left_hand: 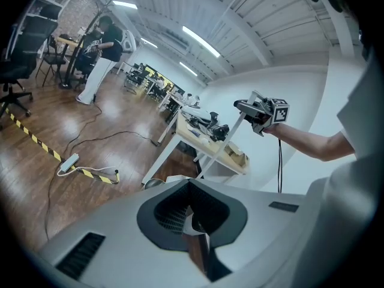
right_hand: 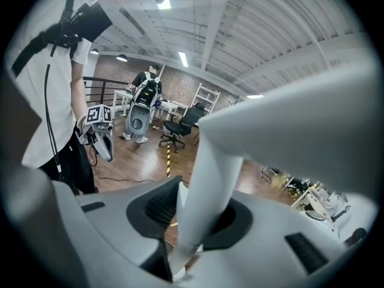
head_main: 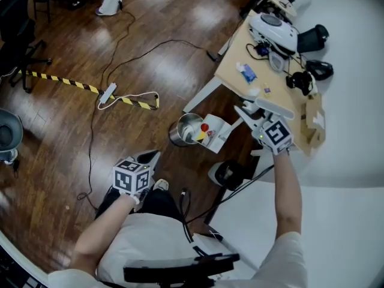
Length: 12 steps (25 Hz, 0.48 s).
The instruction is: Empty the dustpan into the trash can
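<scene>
Dustpan [head_main: 214,134]: tipped over the trash can [head_main: 182,127] rim, red and yellow scraps inside.
Handling: likely light, stiff plastic; hold by the handle [right_hand: 211,173].
Axis: handle to pan, slanting down; mouth faces the can.
Right gripper [head_main: 251,120]: clamped on the handle.
Left gripper [head_main: 149,158]: closed, empty.
Trash can: on wooden floor [head_main: 72,137], by the desk [head_main: 231,65] corner.

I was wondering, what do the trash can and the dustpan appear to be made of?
The trash can looks like polished metal: its rim and wall gleam silver. The dustpan is probably plastic, matte white, with a smooth, thin wall.
</scene>
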{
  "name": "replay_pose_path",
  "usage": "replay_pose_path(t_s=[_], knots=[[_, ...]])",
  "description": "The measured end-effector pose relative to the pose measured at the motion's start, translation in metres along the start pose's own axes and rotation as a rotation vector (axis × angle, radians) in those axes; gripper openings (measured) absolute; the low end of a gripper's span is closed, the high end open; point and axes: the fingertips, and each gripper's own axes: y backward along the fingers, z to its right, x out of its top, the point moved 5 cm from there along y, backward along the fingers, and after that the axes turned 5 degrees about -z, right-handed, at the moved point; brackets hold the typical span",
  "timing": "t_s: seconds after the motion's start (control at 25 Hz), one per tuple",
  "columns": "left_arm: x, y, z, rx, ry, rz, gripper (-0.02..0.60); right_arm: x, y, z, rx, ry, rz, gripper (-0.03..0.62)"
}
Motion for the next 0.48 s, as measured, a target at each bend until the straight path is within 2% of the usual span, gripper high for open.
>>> replay_pose_path(t_s=[0.48], knots=[[0.004,0.004,-0.011,-0.009,0.018,0.007,-0.011,0.009,-0.02,-0.001,0.028,0.001,-0.025,0.112]])
